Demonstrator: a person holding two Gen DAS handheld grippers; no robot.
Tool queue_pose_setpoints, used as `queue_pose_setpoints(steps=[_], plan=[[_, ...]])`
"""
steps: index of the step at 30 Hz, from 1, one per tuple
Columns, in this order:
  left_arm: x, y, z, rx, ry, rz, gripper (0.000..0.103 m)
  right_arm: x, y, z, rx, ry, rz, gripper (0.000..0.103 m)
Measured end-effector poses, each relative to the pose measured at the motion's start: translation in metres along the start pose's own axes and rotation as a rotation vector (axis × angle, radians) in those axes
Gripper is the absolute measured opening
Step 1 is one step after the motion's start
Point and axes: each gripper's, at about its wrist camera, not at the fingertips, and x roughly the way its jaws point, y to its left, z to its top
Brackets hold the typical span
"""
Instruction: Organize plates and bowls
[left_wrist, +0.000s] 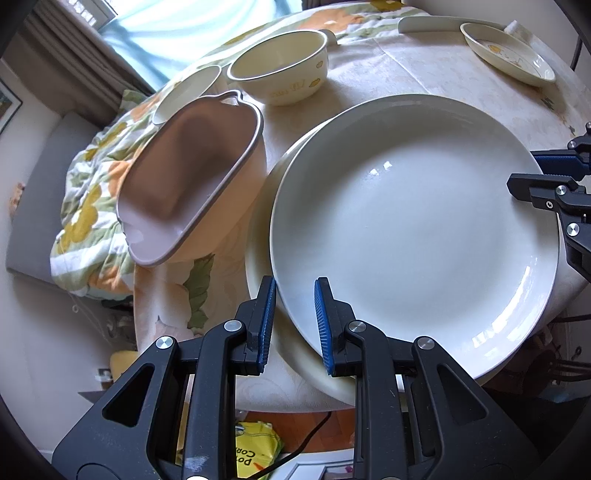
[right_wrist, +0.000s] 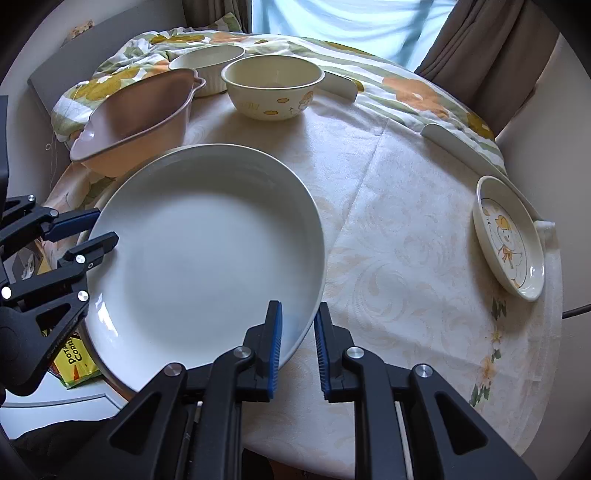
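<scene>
While both grippers clamp opposite rims of the large white plate (left_wrist: 413, 236), left gripper (left_wrist: 294, 317) and right gripper (right_wrist: 297, 343) hold it over a second plate (left_wrist: 258, 258) on the table (right_wrist: 406, 258); a yellow packet (left_wrist: 255, 454) below reads "Corn".

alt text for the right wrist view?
Right gripper clamps the near rim of a large white plate, the left gripper holding its far-left rim. Behind sit a pink dish and cream bowl.

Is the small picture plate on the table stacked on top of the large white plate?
No, the small picture plate lies apart from the large white plate.
</scene>
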Motion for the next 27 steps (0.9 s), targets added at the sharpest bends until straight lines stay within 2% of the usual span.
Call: queue_pose_setpoints(steps=[6, 16, 23, 25, 27], plan=[[-0.002, 0.000, -0.002, 0.014, -0.006, 0.040, 0.019, -0.001, 0.006, -0.001, -0.022, 0.000, -0.036, 0.016], [-0.003, 0.006, -0.001, -0.012, -0.003, 0.000, 0.019, -0.001, 0.003, -0.001, -0.001, -0.004, -0.025, 0.016], [-0.009, 0.015, 0.002, -0.046, -0.005, -0.038, 0.022, -0.008, -0.007, 0.000, 0.056, -0.030, 0.018, 0.016], [-0.018, 0.018, 0.006, -0.056, -0.027, -0.047, 0.028, -0.016, -0.013, 0.000, 0.086, -0.050, 0.028, 0.016], [-0.030, 0.023, 0.010, -0.063, -0.059, -0.049, 0.048, -0.026, -0.021, 0.001, 0.118, -0.077, 0.031, 0.016]])
